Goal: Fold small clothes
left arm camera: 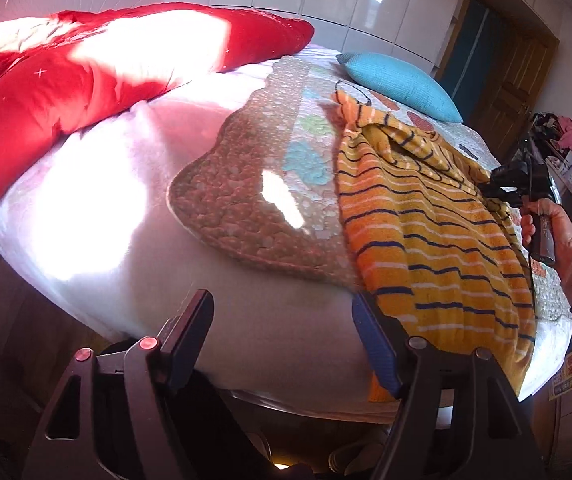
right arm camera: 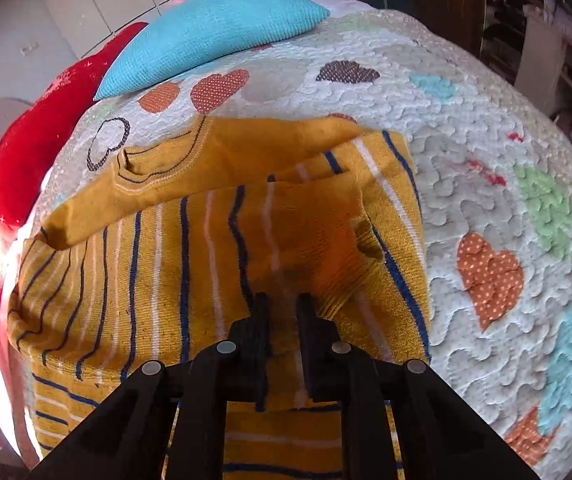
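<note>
Sleeve fold under way on striped sweater [right arm camera: 214, 248]: left gripper [left arm camera: 282, 344] hovering beside its hem, jaws apart, empty; right gripper [right arm camera: 282, 308] hovering above its folded sleeve, jaws narrowly apart, nothing between. Next, judged: regrasping hem.

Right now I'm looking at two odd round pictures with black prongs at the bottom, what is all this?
Each picture comes from a wide-angle camera on a hand-held gripper, looking along its two fingers. A person holds one in each hand; there is no robot. The left gripper stands open over the bed's edge, holding nothing. From there you also see the person's right hand holding the other tool. The right gripper is nearly closed above a mustard-yellow striped knitted sweater; whether it pinches the fabric is unclear. The sweater lies on a white quilted bedspread with hearts, near a turquoise cushion.
</note>
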`<state>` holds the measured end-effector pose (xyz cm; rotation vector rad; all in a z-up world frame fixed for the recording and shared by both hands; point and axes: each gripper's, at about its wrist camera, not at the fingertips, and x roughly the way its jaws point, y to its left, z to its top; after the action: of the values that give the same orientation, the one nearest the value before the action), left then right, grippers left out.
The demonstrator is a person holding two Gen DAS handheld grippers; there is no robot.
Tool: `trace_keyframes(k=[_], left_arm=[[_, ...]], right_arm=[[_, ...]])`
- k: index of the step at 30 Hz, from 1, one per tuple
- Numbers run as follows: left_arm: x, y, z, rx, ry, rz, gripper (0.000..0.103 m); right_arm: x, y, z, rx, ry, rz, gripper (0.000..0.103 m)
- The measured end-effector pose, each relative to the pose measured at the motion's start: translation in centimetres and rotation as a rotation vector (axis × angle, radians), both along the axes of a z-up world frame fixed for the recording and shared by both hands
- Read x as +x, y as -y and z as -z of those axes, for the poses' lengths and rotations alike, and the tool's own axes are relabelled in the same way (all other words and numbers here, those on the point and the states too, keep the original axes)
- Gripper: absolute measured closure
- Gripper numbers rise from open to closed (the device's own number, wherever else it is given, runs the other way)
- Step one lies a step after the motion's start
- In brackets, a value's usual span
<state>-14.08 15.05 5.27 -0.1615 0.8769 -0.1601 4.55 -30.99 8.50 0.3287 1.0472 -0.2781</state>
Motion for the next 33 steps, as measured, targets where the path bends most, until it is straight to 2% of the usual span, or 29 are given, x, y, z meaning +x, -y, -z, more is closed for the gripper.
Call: trace_keyframes(k=[1,4,7,8,9,11,14,17,18,20,21,23,25,33], left_arm=[[0.2,-0.7,0.3,-0.013,-0.008,-0.008,0.032],[0.8,-2.3,1.0,-0.042,-0.028,-0.029,0.032],[0.9,-3.3,1.2,-0.074,-0.026,-0.050,0.032],[0.8,-3.5,1.2,-0.087,-0.022,-0.054,0.032],[0.6,-3.7,1.2,-0.097,-0.019,-0.057,0.032],[0.5,-4.0,1.3,-0.108,-0.021,-0.058,0.032],[0.4,-4.5,1.5,-0.109,-0.023,-0.056,0.032],[0.3,-5.0,1.8,-0.128,-0.027,-0.067,0.032],[0.3,-5.2,1.9,-0.139,-0.029,-0.073,0.032],[0.2,-5.6,2.0,-0.159,-0.033,-0.082,0.032],[0.2,-5.7,2.1,-0.163,-0.034,-0.084,0.032],[0.1,-5.8,2.1,-0.163,-0.033,-0.085,0.032],[0.2,-5.9,2.3,-0.162,-0.034,-0.086,0.032],[1.1,-5.7,3.2,-0.177,-0.058,-0.076,0.032]], right_arm=[[-0.1,-1.6,-1.1,-0.030,0.019,-0.034,0.083],[-0.4,-7.2,-4.0,0.038,0.099,-0.213,0.083],[-1.1,-13.2,-5.0,0.206,0.152,-0.421,0.080],[-1.2,-15.2,-4.7,0.257,0.149,-0.482,0.073],[-1.2,-17.0,-4.1,0.263,0.134,-0.527,0.067],[-1.0,-20.5,-2.9,0.156,0.112,-0.583,0.062],[0.6,-23.6,-1.0,-0.053,0.095,-0.591,0.059],[3.4,-24.4,1.1,-0.107,0.062,-0.552,0.057],[4.1,-24.4,1.5,-0.077,0.056,-0.537,0.057],[4.8,-24.7,1.8,0.055,0.058,-0.516,0.052],[4.7,-25.1,1.7,0.104,0.067,-0.516,0.041],[4.1,-26.1,1.2,0.135,0.092,-0.543,0.032],[3.2,-26.8,0.6,0.125,0.097,-0.583,0.030],[0.0,-25.2,-2.7,0.221,0.086,-0.678,0.029]])
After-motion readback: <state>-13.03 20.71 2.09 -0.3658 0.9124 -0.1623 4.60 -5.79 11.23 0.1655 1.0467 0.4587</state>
